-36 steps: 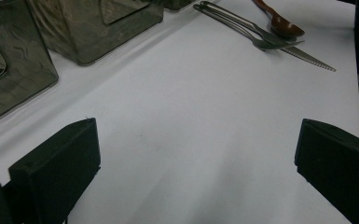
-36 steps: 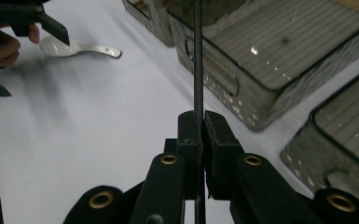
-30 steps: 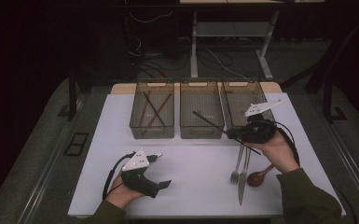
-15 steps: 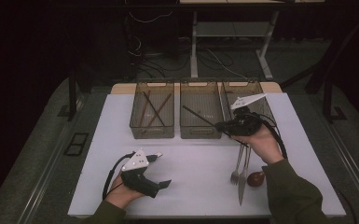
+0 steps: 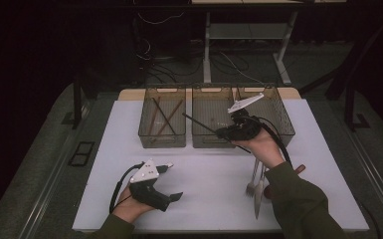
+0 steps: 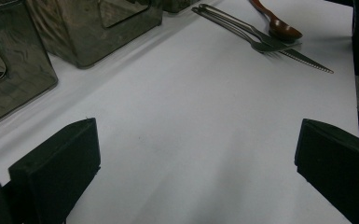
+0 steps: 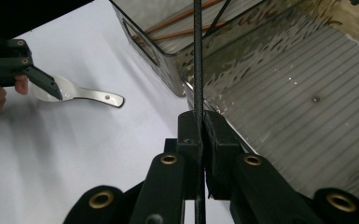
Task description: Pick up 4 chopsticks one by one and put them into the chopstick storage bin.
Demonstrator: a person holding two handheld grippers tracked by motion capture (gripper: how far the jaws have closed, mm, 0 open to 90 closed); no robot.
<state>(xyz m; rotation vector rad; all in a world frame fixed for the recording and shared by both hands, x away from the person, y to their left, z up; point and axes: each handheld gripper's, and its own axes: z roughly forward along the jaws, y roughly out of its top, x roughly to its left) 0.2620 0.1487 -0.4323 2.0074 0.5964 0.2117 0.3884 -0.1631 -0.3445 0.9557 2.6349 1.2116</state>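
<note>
At the near left of the white table (image 5: 214, 199), the left gripper (image 5: 171, 196) rests low in the person's hand, its jaws released and standing wide apart with only bare table surface between them, as the left gripper view shows. It lies well apart from the thing in hand.

Farther back stand three mesh bins in a row. The left bin (image 5: 162, 140) holds a few chopsticks, brown and dark, lying crossed on its floor. The middle bin (image 5: 201, 139) stands just to its right, and the right bin (image 5: 283, 119) beyond that.

The black chopstick (image 5: 199, 123) is held above the middle bin, slanting from its free tip at the far left, over that bin, down to the right toward the near rim. The right gripper (image 5: 224, 133) is clenched on it close to its near end. In the right gripper view the two black pads (image 7: 190, 135) press from either side on the thin dark stick (image 7: 198, 70), which runs straight up between them and out over the bin's rim. A short length of the stick sticks out behind the gripper toward the person.

On the table near the right hand, a fork (image 5: 252, 180), a knife (image 5: 258, 194) and a red-brown spoon (image 6: 277, 25) lie close together, partly hidden by the sleeve.
</note>
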